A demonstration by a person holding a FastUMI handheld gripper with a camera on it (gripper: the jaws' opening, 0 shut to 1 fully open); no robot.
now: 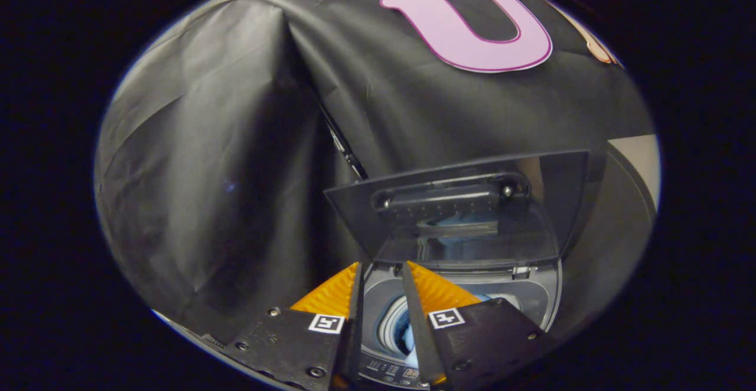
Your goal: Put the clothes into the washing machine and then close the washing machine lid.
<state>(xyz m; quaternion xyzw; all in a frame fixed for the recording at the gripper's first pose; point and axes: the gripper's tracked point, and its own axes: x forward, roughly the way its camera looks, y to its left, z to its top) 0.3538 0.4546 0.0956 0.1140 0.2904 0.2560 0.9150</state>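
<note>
Tool (382,273) slightly open, holding nothing, above washing machine (534,308); lid (549,202) raised upright; blue clothes (406,332) inside drum.

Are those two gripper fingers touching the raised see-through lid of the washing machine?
Apart. In the gripper view the gripper is empty, fingers slightly parted, and the raised transparent lid stands beyond their tips, across the drum opening.

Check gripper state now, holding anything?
Gripper: open, empty, fingers apart above the washing machine drum; lid up; blue clothes inside.
</note>
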